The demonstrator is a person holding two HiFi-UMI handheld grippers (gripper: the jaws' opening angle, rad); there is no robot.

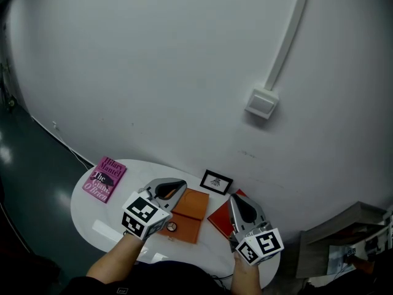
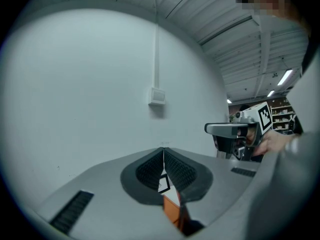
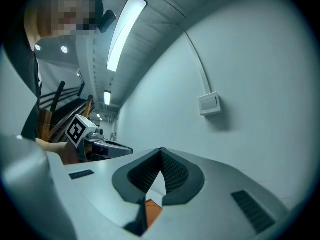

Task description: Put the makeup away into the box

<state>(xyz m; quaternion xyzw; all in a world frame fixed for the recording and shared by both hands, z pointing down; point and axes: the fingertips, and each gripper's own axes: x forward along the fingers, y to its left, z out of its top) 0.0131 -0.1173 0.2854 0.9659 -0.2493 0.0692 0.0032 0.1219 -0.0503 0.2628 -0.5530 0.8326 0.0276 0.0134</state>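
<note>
On the round white table [image 1: 92, 217] lies an orange box [image 1: 191, 204], flat and spread open, with a red-orange piece [image 1: 220, 217] to its right. A small round item [image 1: 172, 227], perhaps makeup, rests on the box's near part. My left gripper [image 1: 182, 183] hovers over the box's left side, shut and empty; in its own view the jaws [image 2: 163, 150] meet above an orange surface [image 2: 172, 211]. My right gripper [image 1: 234, 197] hangs over the red-orange piece, shut with nothing in it [image 3: 161, 150], orange [image 3: 152, 210] below it.
A pink book [image 1: 104, 178] lies at the table's left. A small black-framed picture [image 1: 215, 181] stands at the back edge against the white wall. A wall box [image 1: 264, 103] with a conduit sits higher up. Dark floor surrounds the table; shelving is at the far right.
</note>
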